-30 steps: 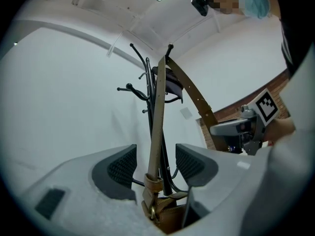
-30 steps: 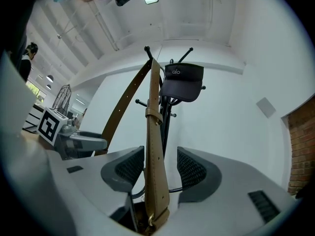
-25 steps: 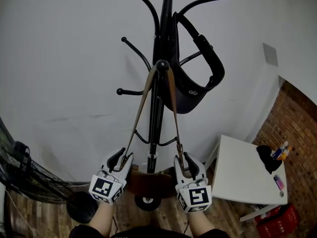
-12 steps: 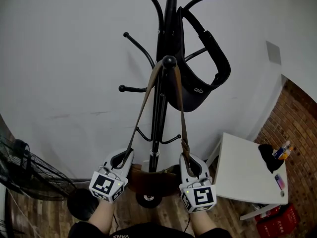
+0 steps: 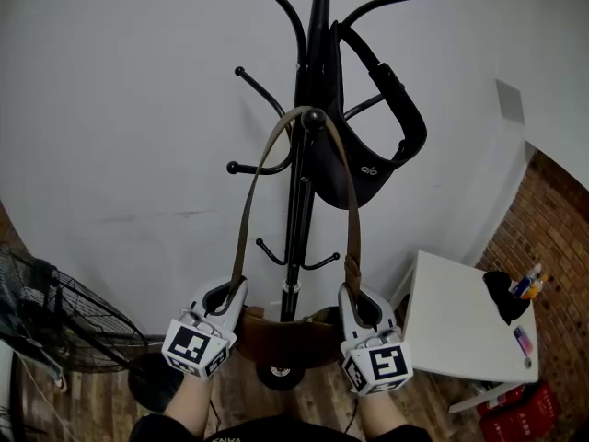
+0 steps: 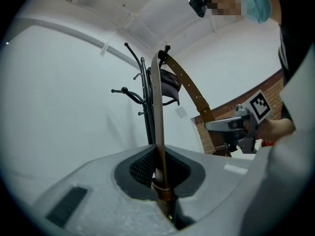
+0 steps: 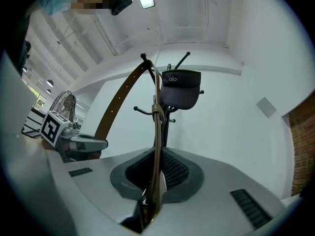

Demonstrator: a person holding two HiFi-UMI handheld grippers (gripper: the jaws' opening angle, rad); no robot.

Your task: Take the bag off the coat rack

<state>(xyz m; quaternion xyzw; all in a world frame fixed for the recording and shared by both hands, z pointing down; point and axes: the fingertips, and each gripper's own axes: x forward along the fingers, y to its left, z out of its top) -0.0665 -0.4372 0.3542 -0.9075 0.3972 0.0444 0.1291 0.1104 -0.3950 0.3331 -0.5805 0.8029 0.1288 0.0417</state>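
A brown bag hangs low against the black coat rack. Its brown strap arches over a round-tipped hook. My left gripper is shut on the strap's left run, which stands pinched between the pads. My right gripper has just closed on the right run of the strap, near its buckle. Both grippers sit level with each other just above the bag, one on each side of the pole. A black visor hangs on a higher hook behind the strap.
A white table with a black item and small things stands at the right, a red basket below it. A wire fan stands at the left. The rack's round base rests on wood flooring by the white wall.
Both grippers' jaws have shut on the strap. The strap's two runs, a narrow taut V before, now bow outward into a wider arch over the hook.
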